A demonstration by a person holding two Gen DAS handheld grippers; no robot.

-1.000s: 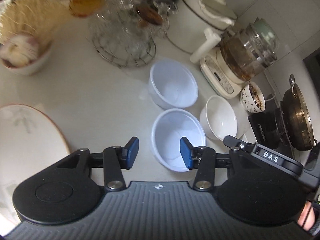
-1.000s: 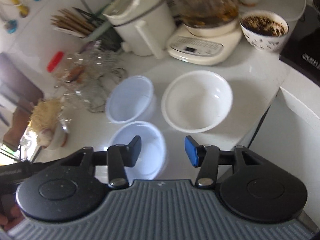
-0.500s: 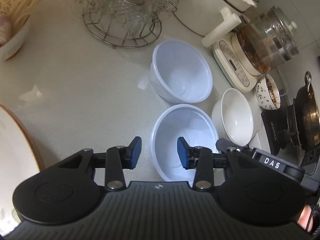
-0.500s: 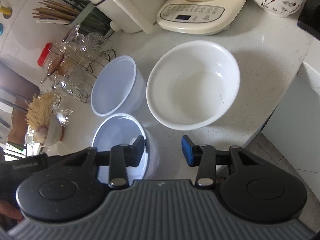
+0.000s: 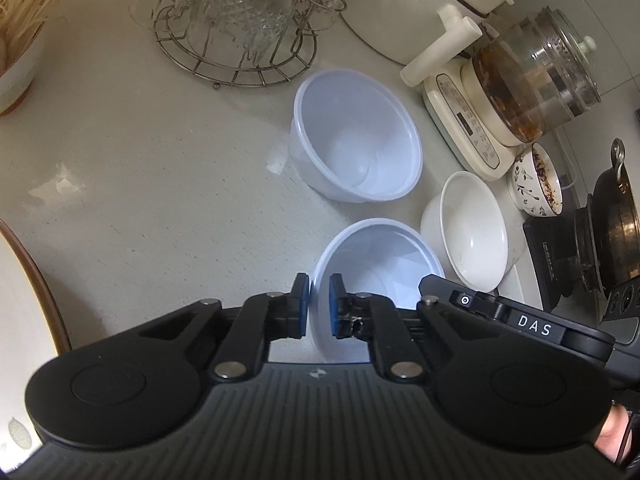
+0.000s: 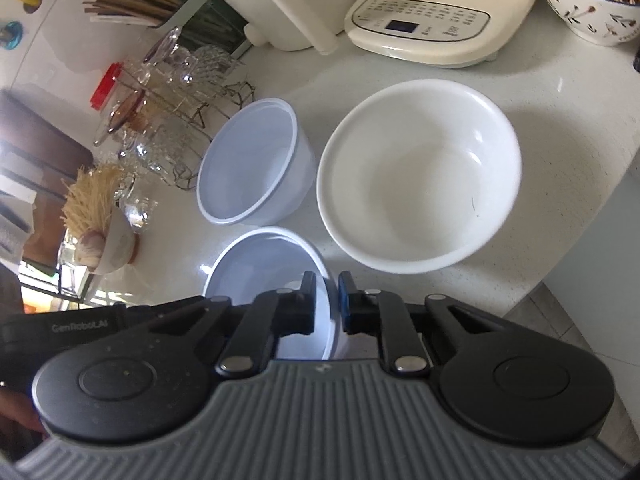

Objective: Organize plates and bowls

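Two translucent white plastic bowls and one white ceramic bowl stand on the pale counter. My left gripper (image 5: 319, 306) is shut on the left rim of the near plastic bowl (image 5: 380, 264). My right gripper (image 6: 326, 304) is shut on the right rim of the same near plastic bowl (image 6: 260, 264). The far plastic bowl (image 5: 356, 136) shows also in the right wrist view (image 6: 252, 164). The ceramic bowl (image 5: 472, 228) stands to the right, large in the right wrist view (image 6: 420, 176). A plate's rim (image 5: 36, 280) shows at the left edge.
A wire rack of glassware (image 5: 240, 20) stands behind the bowls. A kettle base with glass pot (image 5: 520, 92), a patterned bowl of dark scraps (image 5: 538, 180) and a dark pot on a stove (image 5: 616, 232) lie right. A bowl of dry noodles (image 6: 96, 216) is left. The counter edge (image 6: 560, 264) drops off right.
Both grippers have moved down to the near plastic bowl and closed on its rim, left on the left side, right on the right side. They were open before.
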